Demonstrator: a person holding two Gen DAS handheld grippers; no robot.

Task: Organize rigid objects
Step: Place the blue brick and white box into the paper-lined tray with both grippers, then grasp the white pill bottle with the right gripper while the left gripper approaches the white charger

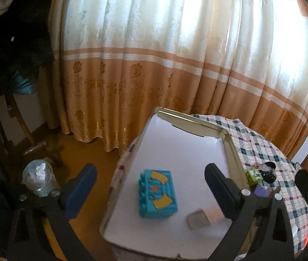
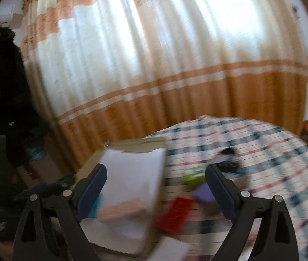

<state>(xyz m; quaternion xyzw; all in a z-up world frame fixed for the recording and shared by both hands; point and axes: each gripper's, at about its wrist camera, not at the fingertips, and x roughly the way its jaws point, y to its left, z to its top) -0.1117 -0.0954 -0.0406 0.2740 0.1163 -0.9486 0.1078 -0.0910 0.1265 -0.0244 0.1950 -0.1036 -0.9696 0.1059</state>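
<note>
A white shallow box (image 1: 175,148) lies on a plaid-covered table. In it are a turquoise toy block (image 1: 158,195) with yellow shapes and a small grey-pink block (image 1: 198,218). My left gripper (image 1: 150,169) hangs open above the box, its fingers wide on either side of the turquoise block and touching nothing. The right wrist view is blurred. There my right gripper (image 2: 156,169) is open and empty over the box's right wall (image 2: 160,174). A pink block (image 2: 121,211) lies inside the box. A red block (image 2: 174,214), a purple block (image 2: 204,193) and a green block (image 2: 194,174) lie on the cloth.
The plaid tablecloth (image 1: 263,143) also carries a green block (image 1: 253,175), a purple block (image 1: 261,190) and a black object (image 1: 268,171). A tall cream and orange curtain (image 1: 154,65) hangs behind. A glass jar (image 1: 37,178) and wooden chair legs stand on the floor at left.
</note>
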